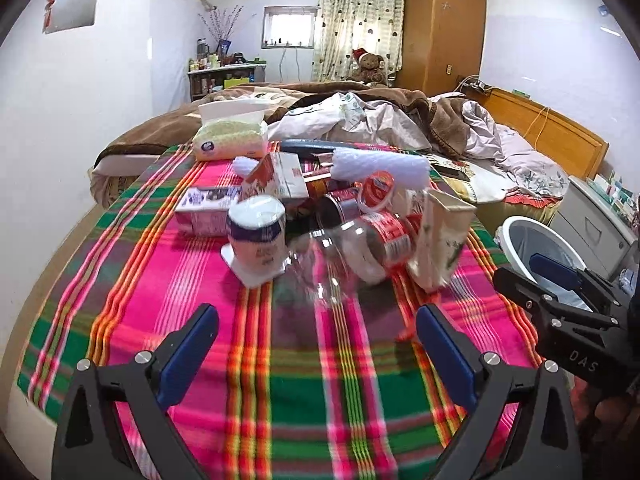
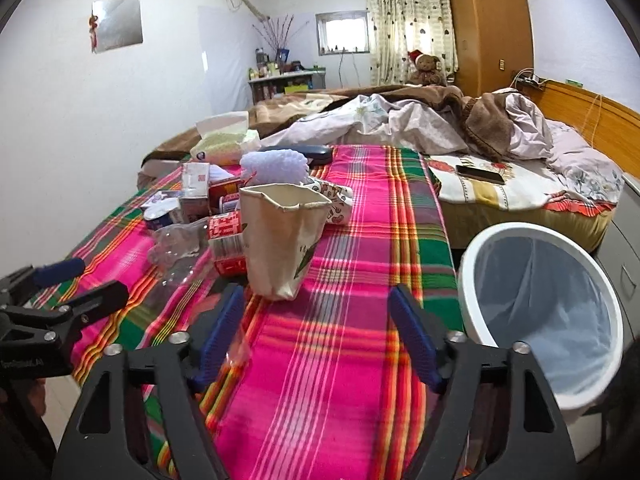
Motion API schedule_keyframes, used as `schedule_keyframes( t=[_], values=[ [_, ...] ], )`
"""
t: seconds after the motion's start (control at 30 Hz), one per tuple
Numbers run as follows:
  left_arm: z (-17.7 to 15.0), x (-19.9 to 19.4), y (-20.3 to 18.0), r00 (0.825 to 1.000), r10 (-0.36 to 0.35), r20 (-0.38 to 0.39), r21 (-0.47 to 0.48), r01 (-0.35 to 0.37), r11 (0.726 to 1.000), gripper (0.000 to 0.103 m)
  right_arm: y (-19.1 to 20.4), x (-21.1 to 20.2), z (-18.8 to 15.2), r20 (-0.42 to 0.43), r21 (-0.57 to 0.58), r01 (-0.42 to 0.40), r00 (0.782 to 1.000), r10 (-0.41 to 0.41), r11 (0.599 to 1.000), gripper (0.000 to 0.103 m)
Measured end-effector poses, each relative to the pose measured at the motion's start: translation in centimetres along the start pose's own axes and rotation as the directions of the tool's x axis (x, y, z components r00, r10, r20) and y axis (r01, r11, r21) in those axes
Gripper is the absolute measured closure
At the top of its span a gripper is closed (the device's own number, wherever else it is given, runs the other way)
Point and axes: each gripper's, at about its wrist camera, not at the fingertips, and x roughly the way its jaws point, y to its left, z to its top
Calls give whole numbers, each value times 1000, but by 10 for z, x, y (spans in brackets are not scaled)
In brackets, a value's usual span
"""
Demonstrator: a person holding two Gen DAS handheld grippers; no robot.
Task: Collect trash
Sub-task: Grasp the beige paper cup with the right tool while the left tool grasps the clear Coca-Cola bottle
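Both tongs stand wide apart and hold nothing: the left gripper (image 1: 316,346) hovers over bare plaid cloth (image 1: 280,420), and the right gripper (image 2: 316,334) does the same, with only cloth between its blue pads.

The trash sits in a heap ahead. In the left wrist view a crushed clear plastic bottle (image 1: 320,264) lies at twelve o'clock, a white yogurt cup (image 1: 258,232) at eleven, and an open beige paper carton (image 1: 440,236) at one. In the right wrist view that carton (image 2: 280,240) stands at twelve o'clock, near the fingertips, and the white lined bin (image 2: 540,304) waits at three, off the table edge.

The risks, as I judge them: the carton is light and upright, so a one-sided nudge could topple it; the slick bottle could squirt from the pads; both grippers converging may collide.
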Motion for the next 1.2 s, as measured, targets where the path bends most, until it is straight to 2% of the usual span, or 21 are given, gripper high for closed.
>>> schedule_keyframes(
  t=[0.17,0.4,0.47,0.6,0.77,0.83,0.97,1.2],
  values=[
    [17,19,6,1000,3,-13,30,-2,1000,5,-1,19,9,-39,19,-30,999,31,999,40],
    [32,45,-5,997,-46,-66,118,53,992,5,-5,39,14,-91,49,-53,994,58,997,43],
    [35,50,-8,995,-58,-79,127,68,990,5,-7,44,14,-111,69,-68,991,76,995,53],
    [38,59,-16,993,-63,-97,176,80,981,5,-8,49,14,-132,87,-95,986,106,992,58],
    [39,68,-19,989,-55,-135,204,82,976,13,-7,57,14,-162,99,-124,977,139,987,84],
    [41,72,-21,986,-68,-151,210,99,973,17,-8,57,14,-164,99,-134,975,149,986,88],
    [42,78,-28,981,-78,-177,235,119,965,20,-12,57,16,-162,112,-152,972,169,982,94],
    [46,84,-32,972,-96,-215,261,152,953,24,-20,53,19,-143,106,-127,979,142,986,96]
  ],
)
